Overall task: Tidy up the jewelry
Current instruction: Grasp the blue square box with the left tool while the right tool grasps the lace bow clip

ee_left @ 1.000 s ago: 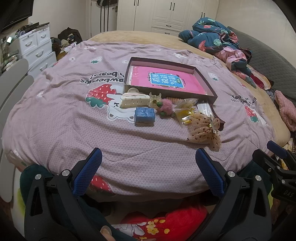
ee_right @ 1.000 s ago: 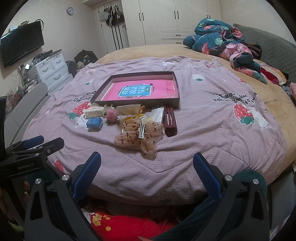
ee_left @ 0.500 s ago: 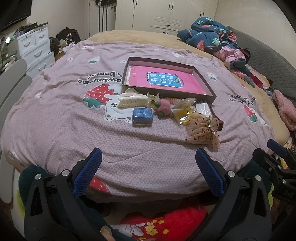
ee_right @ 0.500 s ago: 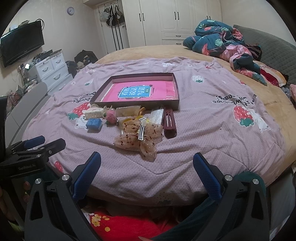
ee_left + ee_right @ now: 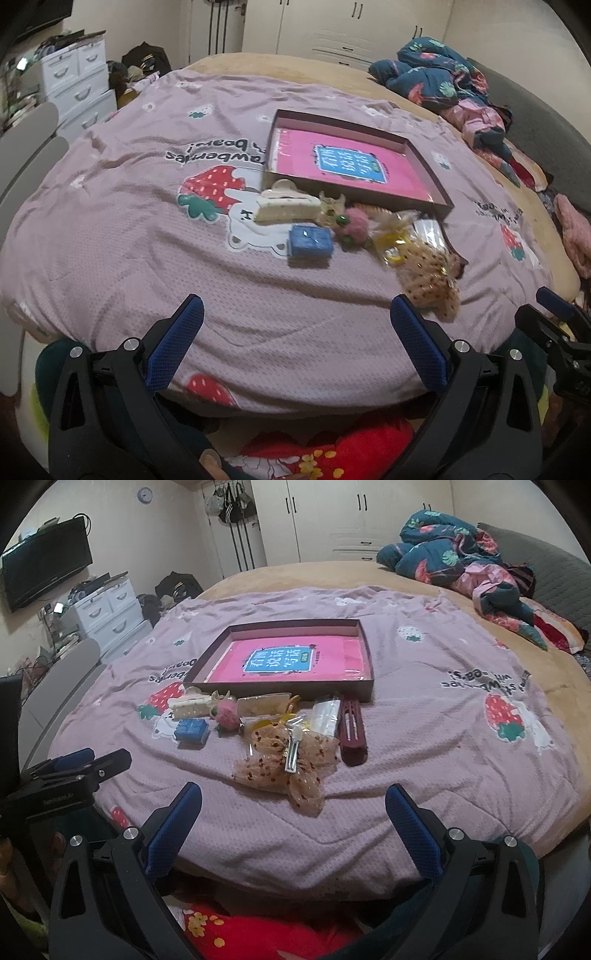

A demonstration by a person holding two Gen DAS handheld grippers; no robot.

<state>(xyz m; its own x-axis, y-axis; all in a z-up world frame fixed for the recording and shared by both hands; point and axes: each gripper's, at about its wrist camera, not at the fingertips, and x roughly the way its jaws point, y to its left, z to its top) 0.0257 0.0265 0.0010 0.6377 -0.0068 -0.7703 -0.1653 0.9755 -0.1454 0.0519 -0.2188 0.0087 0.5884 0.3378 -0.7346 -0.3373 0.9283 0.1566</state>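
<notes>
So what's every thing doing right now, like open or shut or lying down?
Left claw: open, empty, above the bed edge.
Right claw: open, empty.
Tray: lidless, pink book flat inside.
Blue box: shut, on the blanket.
Cream hair claw clip: lying on its side.
Dotted bow: lying flat, metal clip up.
Maroon case: open, lying beside the tray.

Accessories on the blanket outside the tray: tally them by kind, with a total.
Hair claws: 2
Blue box: 1
Pink pompom: 1
Dotted bow: 1
Clear packets: 2
Maroon case: 1
Total: 8
</notes>
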